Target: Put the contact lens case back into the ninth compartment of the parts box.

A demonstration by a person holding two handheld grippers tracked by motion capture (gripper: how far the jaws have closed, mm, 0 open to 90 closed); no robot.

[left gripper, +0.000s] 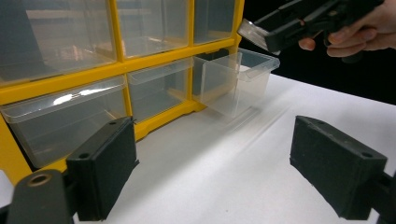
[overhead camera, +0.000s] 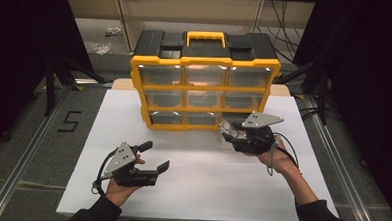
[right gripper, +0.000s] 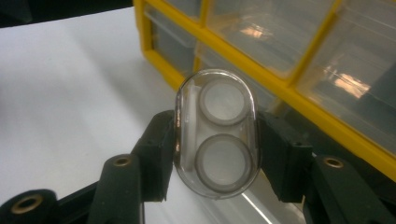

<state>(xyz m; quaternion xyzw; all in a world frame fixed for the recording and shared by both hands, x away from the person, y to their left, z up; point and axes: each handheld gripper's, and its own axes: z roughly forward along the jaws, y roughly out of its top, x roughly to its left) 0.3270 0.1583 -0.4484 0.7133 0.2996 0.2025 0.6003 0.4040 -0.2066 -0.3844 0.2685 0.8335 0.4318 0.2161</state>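
Right claw clamped on a clear oval case at the drawer cabinet; left claw spread, nothing in it.

High view: yellow-and-black cabinet of clear plastic drawers (overhead camera: 204,81) stands on the white table (overhead camera: 190,190); right claw (overhead camera: 227,128) at its bottom right corner, left claw (overhead camera: 154,156) well apart, gaping over the table. Left gripper view: bottom right clear drawer (left gripper: 236,79) pulled out, right claw (left gripper: 254,35) just above it. Right gripper view: clear oval plastic case with two round wells (right gripper: 216,133) pinched between both pads, off the table, near the cabinet.

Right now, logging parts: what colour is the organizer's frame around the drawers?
Yellow frame, black top; clearest in the high view.
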